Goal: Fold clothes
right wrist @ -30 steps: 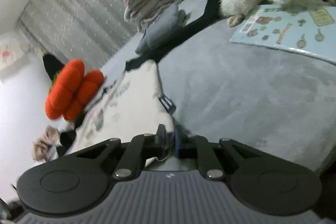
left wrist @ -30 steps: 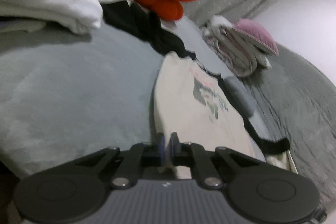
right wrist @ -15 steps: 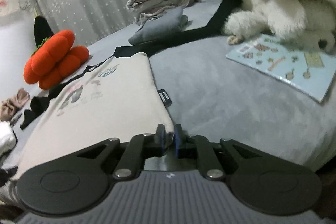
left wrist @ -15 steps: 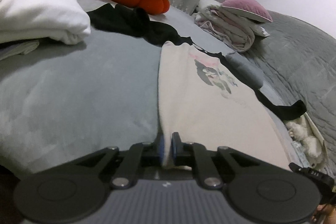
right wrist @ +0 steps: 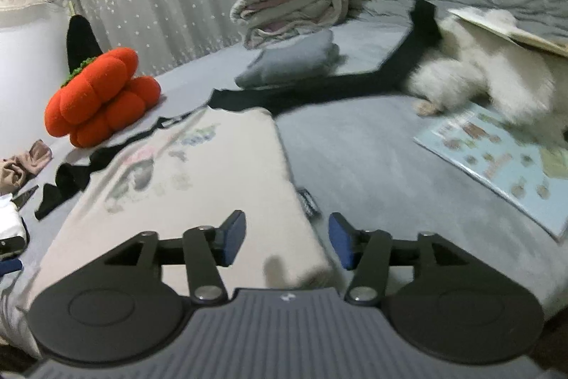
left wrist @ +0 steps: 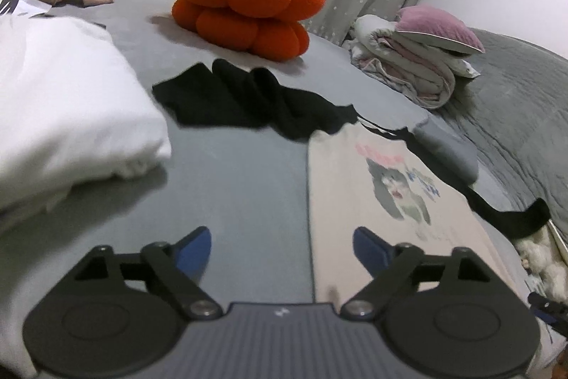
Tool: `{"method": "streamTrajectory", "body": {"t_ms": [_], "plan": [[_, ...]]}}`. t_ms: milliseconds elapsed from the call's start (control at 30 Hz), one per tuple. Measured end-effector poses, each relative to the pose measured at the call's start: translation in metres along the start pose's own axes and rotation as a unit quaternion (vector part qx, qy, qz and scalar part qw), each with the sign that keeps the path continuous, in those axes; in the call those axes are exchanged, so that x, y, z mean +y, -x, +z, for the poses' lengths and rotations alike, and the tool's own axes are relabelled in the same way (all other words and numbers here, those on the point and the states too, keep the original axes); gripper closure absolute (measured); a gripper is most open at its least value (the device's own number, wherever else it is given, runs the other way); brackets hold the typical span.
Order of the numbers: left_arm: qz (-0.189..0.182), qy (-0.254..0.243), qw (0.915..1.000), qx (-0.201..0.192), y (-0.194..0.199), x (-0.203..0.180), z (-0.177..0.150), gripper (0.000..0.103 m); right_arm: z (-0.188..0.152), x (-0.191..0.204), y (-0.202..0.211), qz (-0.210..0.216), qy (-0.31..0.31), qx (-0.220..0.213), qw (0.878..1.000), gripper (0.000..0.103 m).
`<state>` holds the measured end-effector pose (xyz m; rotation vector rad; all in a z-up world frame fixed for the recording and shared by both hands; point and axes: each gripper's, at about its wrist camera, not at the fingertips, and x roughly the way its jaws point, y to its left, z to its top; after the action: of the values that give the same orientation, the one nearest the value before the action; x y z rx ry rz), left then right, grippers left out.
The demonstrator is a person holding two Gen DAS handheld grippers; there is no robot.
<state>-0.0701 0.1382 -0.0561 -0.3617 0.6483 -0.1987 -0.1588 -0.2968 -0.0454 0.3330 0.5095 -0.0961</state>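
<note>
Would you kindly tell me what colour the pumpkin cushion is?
Orange pumpkin cushion with a green top, clearest in the left wrist view.

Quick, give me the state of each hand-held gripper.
Left hand-held gripper: opening, holding nothing; shirt edge lies between its jaws.
Right hand-held gripper: opening, holding nothing; shirt corner between its jaws.

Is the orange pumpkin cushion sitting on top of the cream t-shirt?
No, the pumpkin cushion sits on the grey bed beyond the t-shirt.

no legible text in either view. cream t-shirt (left wrist: 390, 201): cartoon print with pink and blue lettering, too blurred to read. small dark tag (right wrist: 308, 199) at the shirt's 3 o'clock edge: white marks, unreadable. light blue illustrated sheet (right wrist: 497, 158) at 3 o'clock: captions too small to read.
</note>
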Motion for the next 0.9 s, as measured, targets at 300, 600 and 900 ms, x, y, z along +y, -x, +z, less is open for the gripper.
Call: {"method": "streamTrajectory", "body": {"t_ms": [300,600,900], "plan": [[0.036,-0.019,0.9991,-0.003,-0.038,0.005,0.027,0.009,0.036,0.068,-0.065,0.074,0.045,-0.002,0.996,0.039],[0.052,0.012,0.9986,0.005,-0.06,0.004,0.04,0.002,0.055,0.145,-0.135,0.17,0.091,0.005,0.981,0.03],[0.035,0.102,0.9926,0.055,-0.065,0.009,0.067,0.002,0.073,0.216,-0.205,0.185,0.166,0.057,0.967,0.017]]}}
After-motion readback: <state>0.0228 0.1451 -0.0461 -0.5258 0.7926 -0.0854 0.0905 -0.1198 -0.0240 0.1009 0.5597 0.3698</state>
